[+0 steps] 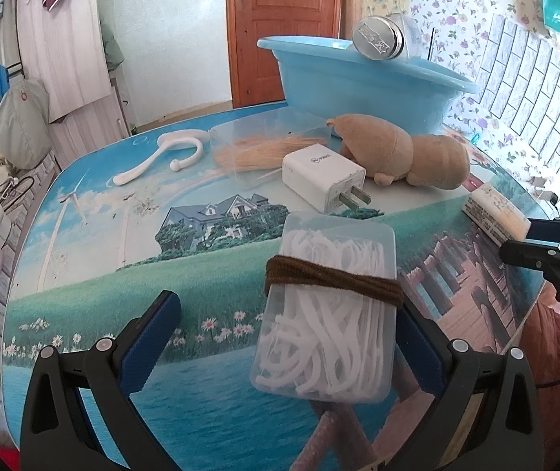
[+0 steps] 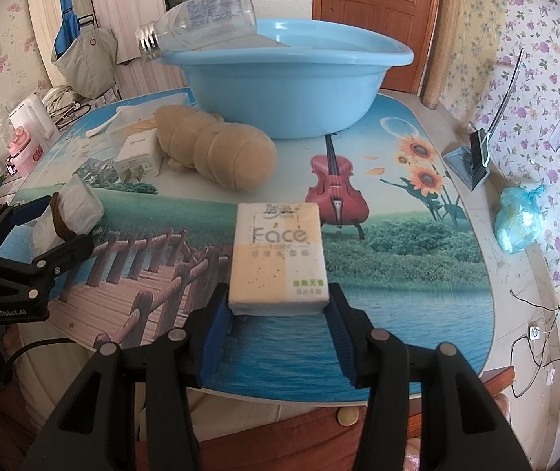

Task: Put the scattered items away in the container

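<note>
Blue-padded jaws of the left gripper stand apart around a clear plastic box of white floss picks bound with a brown hair tie, only the right pad touching. The right gripper has its jaws closed against the near end of a yellow-and-white tissue pack on the picture-printed counter. Beyond, at twelve o'clock, lie a white plug charger, a tan plush toy, then the light-blue plastic basin with a clear bottle across its rim.

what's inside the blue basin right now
A clear plastic bottle lies tilted across the blue basin's rim, its silver cap poking out over the edge. The near wall hides the bottom, so anything else inside can't be seen.
</note>
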